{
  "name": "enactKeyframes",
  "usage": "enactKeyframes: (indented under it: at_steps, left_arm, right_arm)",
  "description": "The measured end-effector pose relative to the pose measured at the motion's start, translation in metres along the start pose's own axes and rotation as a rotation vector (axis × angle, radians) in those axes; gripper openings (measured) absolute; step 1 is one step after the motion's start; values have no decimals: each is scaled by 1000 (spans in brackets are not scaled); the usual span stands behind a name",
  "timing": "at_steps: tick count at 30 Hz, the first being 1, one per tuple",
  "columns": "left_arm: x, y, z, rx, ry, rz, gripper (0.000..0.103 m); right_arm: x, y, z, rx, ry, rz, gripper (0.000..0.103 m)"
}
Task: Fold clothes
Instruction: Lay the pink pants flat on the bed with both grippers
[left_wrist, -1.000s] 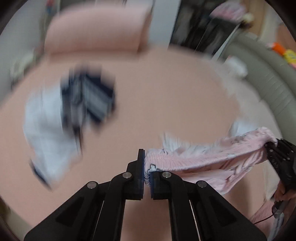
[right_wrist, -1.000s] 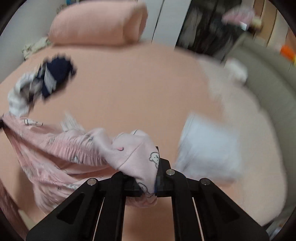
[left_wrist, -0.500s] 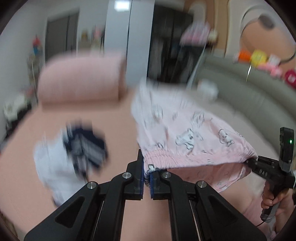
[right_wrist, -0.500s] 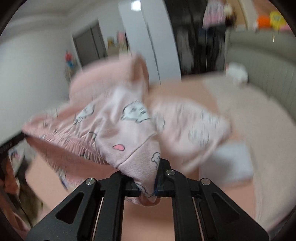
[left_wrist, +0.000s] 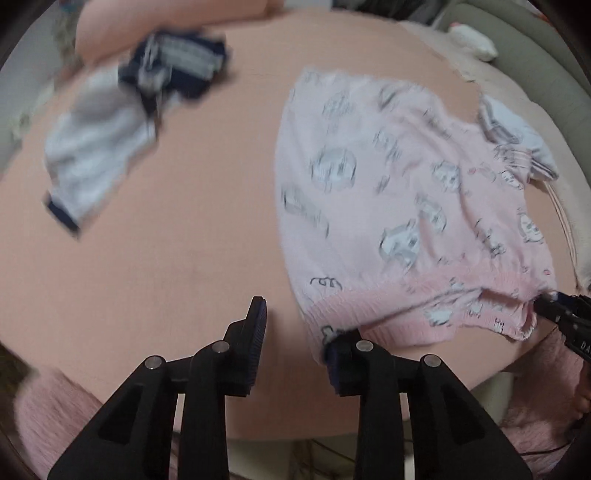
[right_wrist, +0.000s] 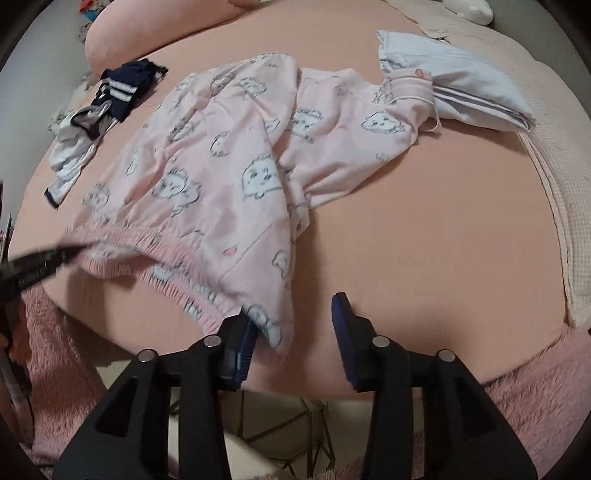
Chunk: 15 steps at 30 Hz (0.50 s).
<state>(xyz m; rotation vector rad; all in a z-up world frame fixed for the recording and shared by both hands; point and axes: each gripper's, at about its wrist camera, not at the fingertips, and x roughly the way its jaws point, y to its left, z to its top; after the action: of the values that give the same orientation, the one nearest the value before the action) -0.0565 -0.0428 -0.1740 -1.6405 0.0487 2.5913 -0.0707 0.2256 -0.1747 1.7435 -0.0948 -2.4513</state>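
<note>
Pink pyjama trousers (right_wrist: 221, 177) spread on bed (right_wrist: 424, 240), legs running away | waistband (right_wrist: 162, 266) stretches between left gripper (left_wrist: 295, 345) and right gripper (right_wrist: 291, 336) | both fingers opening, pinching nothing

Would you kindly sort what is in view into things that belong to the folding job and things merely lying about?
In the job: pink printed pyjama bottoms; left hand-held gripper, jaws opening; right hand-held gripper, jaws opening.

Lying about: folded pale blue garment; navy and white clothes; pink bolster.
</note>
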Motion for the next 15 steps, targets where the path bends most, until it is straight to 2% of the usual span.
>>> enactKeyframes:
  at_steps: [2,4,6,7,8,10,12,13,14,15]
  left_arm:
    - [-12,-7,10,77,-56,9,31]
    - [-13,-8,25,144,-80,7,31]
    - [-8,-8,43,194,-81,35,31]
    - [-8,-10,44,206,-72,60,31]
    - [-11,-8,41,203,-66,75,31]
    - [-14,-5,33,205,-46,61,31]
    - [-10,-8,29,222,-22,33,33]
    - [-8,-9,27,231,-10,19,33]
    - [-6,-11,25,242,-1,5,33]
    - [-6,-16,25,265,-3,-10,33]
  right_arm:
    - [-4,5,-11,-11,36,49,44]
    - [13,10,-15,-7,94,77,47]
    - [25,12,-13,-3,80,50,49]
    - [22,14,-8,-10,50,27,47]
    - [19,16,-4,-18,20,3,35]
    - [11,21,4,-83,-59,-111,22]
    - [4,27,14,-189,-140,-331,21]
    - [0,26,18,-204,-163,-365,21]
    - [-11,19,25,-179,-184,-354,21]
    - [-15,12,26,-128,-170,-271,21]
